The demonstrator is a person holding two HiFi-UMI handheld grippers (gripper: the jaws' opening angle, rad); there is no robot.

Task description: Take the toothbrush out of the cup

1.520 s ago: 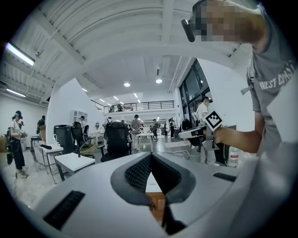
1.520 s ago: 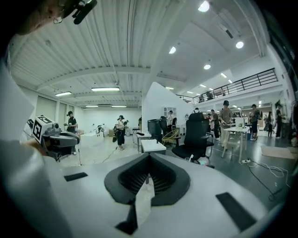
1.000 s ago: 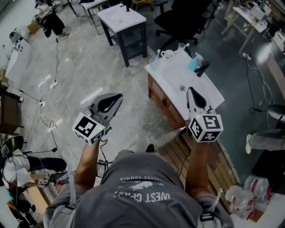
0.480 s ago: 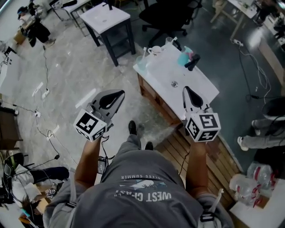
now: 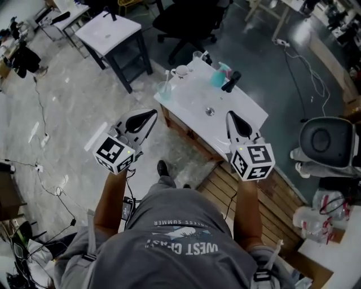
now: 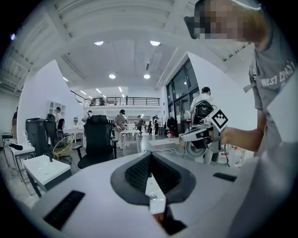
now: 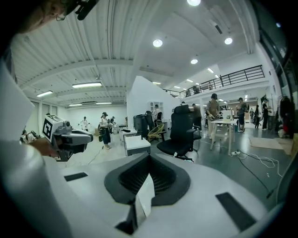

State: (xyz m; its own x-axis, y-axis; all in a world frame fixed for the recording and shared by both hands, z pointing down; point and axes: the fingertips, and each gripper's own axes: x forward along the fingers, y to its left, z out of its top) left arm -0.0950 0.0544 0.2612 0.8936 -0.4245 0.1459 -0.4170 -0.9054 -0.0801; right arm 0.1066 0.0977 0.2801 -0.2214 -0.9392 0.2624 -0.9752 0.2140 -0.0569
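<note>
A white sink counter [image 5: 192, 107] on a wooden cabinet stands ahead of me in the head view. At its far left corner is a clear cup [image 5: 165, 90] with a thin pale stick in it, likely the toothbrush. A teal cup [image 5: 218, 77] sits beside the black faucet [image 5: 230, 81]. My left gripper [image 5: 150, 115] hangs over the floor just left of the counter, shut and empty [image 6: 151, 173]. My right gripper [image 5: 230, 115] hovers over the counter's near edge, also shut with nothing in it [image 7: 146, 180]. Both are well short of the cups.
A white mug [image 5: 181, 71] and a glass [image 5: 197, 56] stand at the counter's far edge. Behind are a black office chair [image 5: 186, 17] and a small white table [image 5: 110, 31]. A wooden slat platform [image 5: 225, 189] lies underfoot; cables trail on the floor at left.
I have stepped closer to the sink counter, which now sits nearer and more central between the grippers. Both grippers stay shut and held out in front as before.
</note>
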